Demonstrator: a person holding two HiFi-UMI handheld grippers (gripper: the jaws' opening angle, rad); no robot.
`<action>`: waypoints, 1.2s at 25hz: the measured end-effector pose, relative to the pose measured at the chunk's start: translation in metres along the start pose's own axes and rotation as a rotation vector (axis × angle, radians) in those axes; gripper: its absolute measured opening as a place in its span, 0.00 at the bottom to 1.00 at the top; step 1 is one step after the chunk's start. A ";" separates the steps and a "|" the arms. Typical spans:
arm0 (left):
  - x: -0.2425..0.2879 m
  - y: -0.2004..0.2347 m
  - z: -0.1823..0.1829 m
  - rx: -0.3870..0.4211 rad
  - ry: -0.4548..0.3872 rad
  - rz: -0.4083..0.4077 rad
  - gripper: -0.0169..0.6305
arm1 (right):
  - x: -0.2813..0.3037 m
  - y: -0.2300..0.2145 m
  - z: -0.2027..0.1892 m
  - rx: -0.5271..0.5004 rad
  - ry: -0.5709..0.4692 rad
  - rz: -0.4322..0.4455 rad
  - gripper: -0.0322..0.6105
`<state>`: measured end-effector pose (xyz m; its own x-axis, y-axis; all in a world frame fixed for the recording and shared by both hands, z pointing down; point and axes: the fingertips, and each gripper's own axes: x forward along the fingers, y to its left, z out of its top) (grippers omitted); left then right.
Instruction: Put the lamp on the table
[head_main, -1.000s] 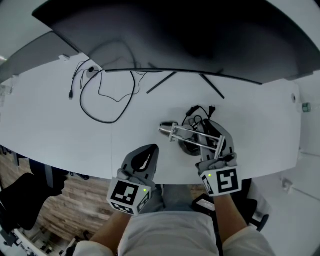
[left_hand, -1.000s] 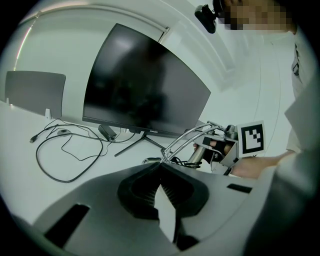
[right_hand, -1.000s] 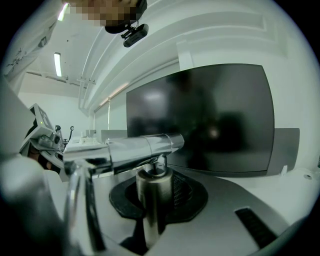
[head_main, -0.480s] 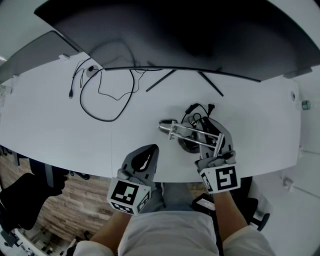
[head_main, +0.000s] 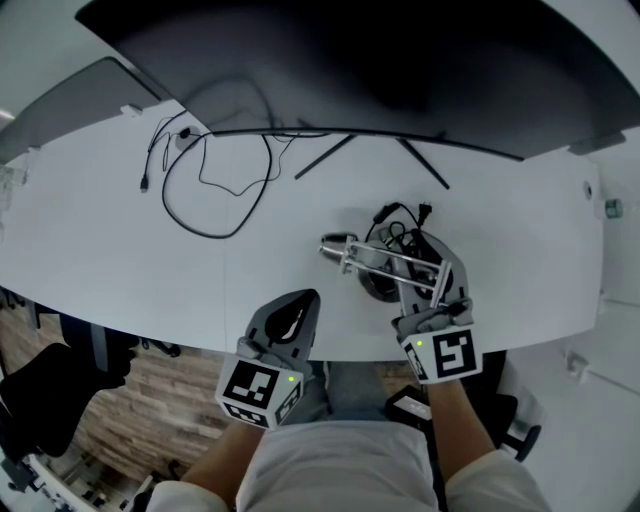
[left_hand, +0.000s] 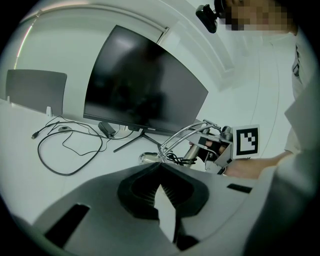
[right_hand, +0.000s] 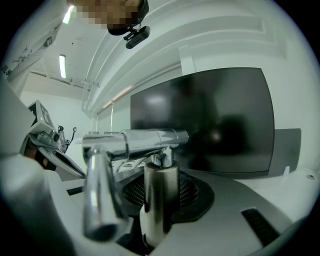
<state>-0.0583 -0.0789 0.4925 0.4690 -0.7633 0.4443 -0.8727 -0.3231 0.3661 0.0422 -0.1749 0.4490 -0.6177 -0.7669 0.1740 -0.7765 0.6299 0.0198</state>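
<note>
The white counter (head_main: 100, 250) curves along its near edge. A wide dark monitor (head_main: 400, 70) stands along the far edge on two thin splayed legs (head_main: 325, 158). Left of the legs a thin black cable (head_main: 215, 190) lies in a loose loop, its ends running toward the far left corner, where a grey panel (head_main: 70, 110) stands. Close to the near edge, right of the middle, is a chrome lamp (head_main: 385, 262), with its black cord (head_main: 400, 225) bunched on the counter just behind it.

The monitor (head_main: 380, 70) runs off the head view's top edge. On the lamp (head_main: 385, 262), the base is half hidden under its own arms and the right gripper (head_main: 441, 292), and the black cord (head_main: 398, 232) bunched there is too tangled to trace. The monitor's bezel lettering is too small to read.
</note>
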 end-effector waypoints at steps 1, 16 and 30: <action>0.000 0.000 -0.001 -0.003 0.001 0.000 0.03 | 0.000 0.000 -0.001 0.002 0.005 -0.001 0.21; -0.010 -0.011 0.001 0.014 -0.011 -0.022 0.03 | -0.023 -0.002 -0.011 0.004 0.045 -0.017 0.24; -0.019 -0.031 0.002 0.056 -0.010 -0.049 0.03 | -0.048 -0.001 -0.011 -0.005 0.054 -0.033 0.26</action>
<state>-0.0406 -0.0554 0.4709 0.5101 -0.7513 0.4188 -0.8552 -0.3909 0.3403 0.0739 -0.1375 0.4517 -0.5839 -0.7798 0.2258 -0.7958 0.6048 0.0309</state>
